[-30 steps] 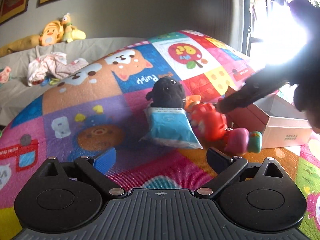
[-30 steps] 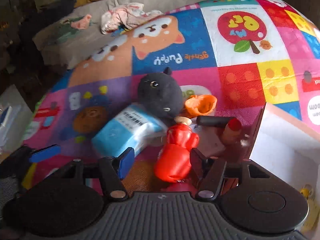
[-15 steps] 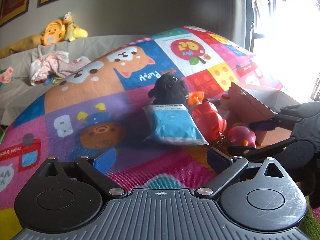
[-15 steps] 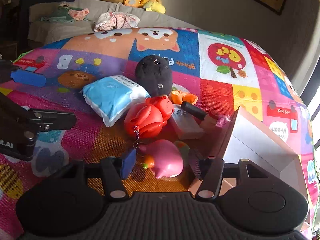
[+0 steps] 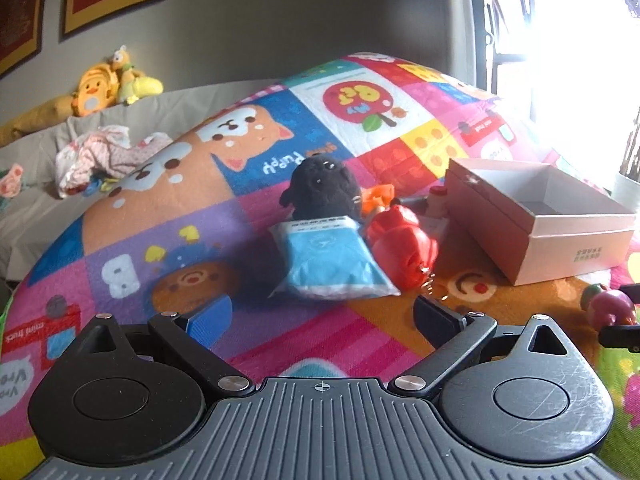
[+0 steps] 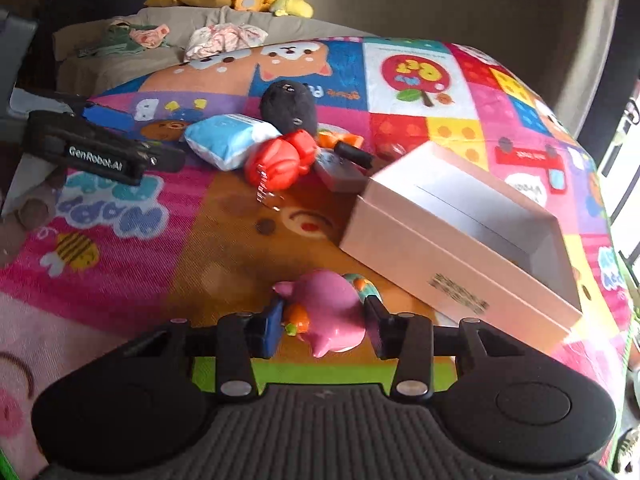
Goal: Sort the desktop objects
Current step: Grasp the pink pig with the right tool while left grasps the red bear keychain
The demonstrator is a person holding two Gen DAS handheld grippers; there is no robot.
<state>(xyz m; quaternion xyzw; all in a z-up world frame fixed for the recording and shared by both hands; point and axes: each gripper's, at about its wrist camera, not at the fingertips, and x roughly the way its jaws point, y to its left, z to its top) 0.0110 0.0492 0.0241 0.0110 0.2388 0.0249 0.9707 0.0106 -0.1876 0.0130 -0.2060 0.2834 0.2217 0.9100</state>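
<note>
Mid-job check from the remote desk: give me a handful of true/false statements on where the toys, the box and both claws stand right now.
1. The pink toy sits between the right claw's fingers, whose jaws are closing. True.
2. The pink box already holds the red toy. False: the box looks empty, and the red toy lies on the mat outside it.
3. The left claw grips the blue packet. False: its jaws are open and empty, with the blue packet lying ahead of them.
4. The black plush sits just behind the blue packet in the left wrist view. True.
5. The box has a lid on. False: its top is open.
</note>
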